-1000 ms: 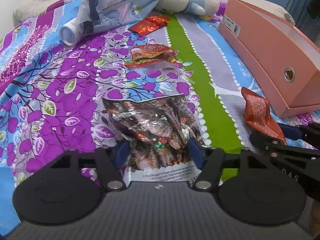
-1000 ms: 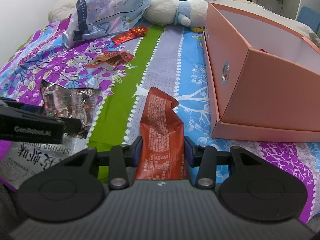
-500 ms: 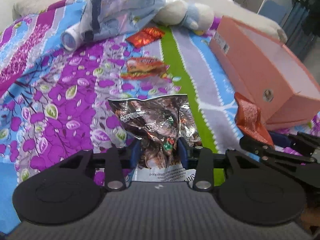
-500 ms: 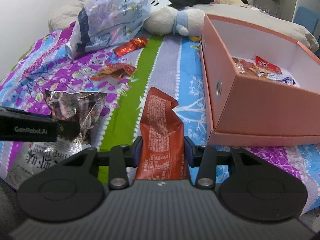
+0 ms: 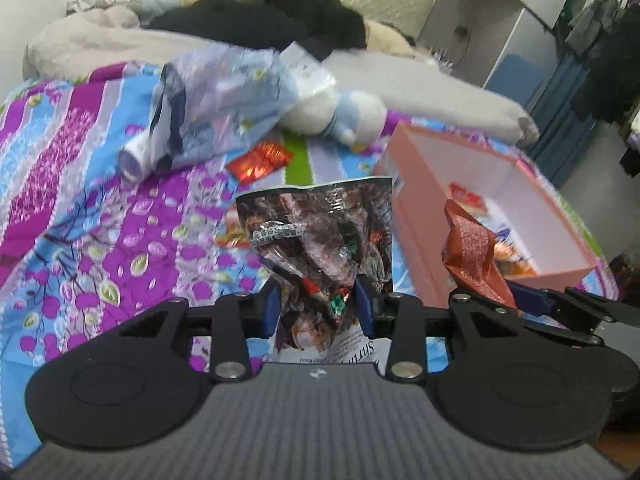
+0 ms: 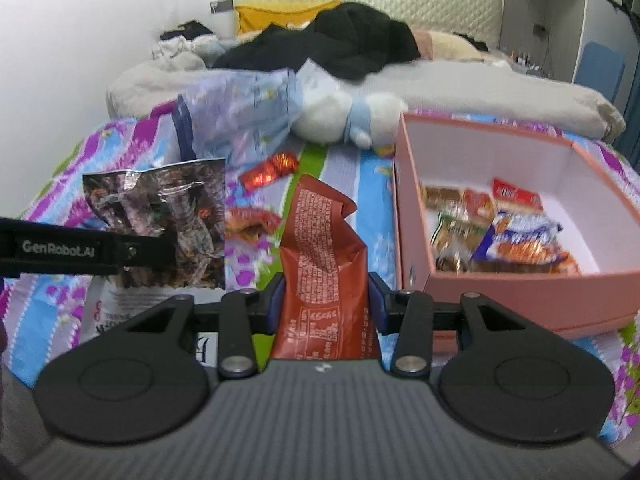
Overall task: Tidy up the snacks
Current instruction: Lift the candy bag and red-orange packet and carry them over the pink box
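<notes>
The bed (image 5: 72, 216), under a floral purple and blue cover, is filling the left and middle of both views. The pink box (image 6: 520, 292) is sitting open at the right of the frame, already carrying several wrapped snacks (image 6: 500, 232). A pale blue plastic bag (image 5: 216, 108) is lying at upper centre beside a white plush toy (image 6: 344, 116). The left tool (image 5: 316, 304) is reaching forward, level and raised above the cover, pinching a shiny dark shrimp snack bag (image 5: 320, 232) upright at frame centre. The right tool (image 6: 326, 300) is pointing alongside it, gripping a crumpled orange snack packet (image 6: 320, 248) just left of the box. A small red wrapper (image 6: 270, 170) is lying on the cover behind.
</notes>
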{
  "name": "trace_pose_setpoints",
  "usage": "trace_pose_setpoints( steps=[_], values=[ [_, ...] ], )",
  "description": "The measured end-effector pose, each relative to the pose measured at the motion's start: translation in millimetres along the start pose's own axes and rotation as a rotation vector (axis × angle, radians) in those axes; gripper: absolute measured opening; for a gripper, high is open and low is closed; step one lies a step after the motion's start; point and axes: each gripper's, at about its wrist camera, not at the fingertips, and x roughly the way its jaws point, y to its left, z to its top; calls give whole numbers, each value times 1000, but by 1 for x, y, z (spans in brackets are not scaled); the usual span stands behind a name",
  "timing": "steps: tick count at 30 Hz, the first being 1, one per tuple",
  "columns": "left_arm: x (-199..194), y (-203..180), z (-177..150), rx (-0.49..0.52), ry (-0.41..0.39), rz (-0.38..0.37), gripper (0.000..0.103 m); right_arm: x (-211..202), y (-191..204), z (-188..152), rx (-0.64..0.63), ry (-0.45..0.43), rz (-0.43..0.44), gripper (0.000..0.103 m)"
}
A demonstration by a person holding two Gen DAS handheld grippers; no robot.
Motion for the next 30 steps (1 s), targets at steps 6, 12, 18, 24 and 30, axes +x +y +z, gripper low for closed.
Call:
trace_pose_setpoints(
  steps=[6, 12, 18, 24, 30],
  values=[
    [-26, -17, 25, 15, -61, -31, 42, -23, -7, 24, 16, -58, 3, 45],
    [-45, -40, 56, 32, -122, -80, 42, -48, -19, 49, 23, -130, -30, 45],
    [-54, -71, 83, 65, -163, -139, 42, -65, -39, 69, 36, -182, -68, 45],
    [-48, -110, 110, 105, -172, -198, 42, -76, -67, 81, 65, -219, -106, 45],
    [-8, -152, 129, 155, -128, -229, 42, -63, -104, 84, 113, -208, -158, 45]
  ],
)
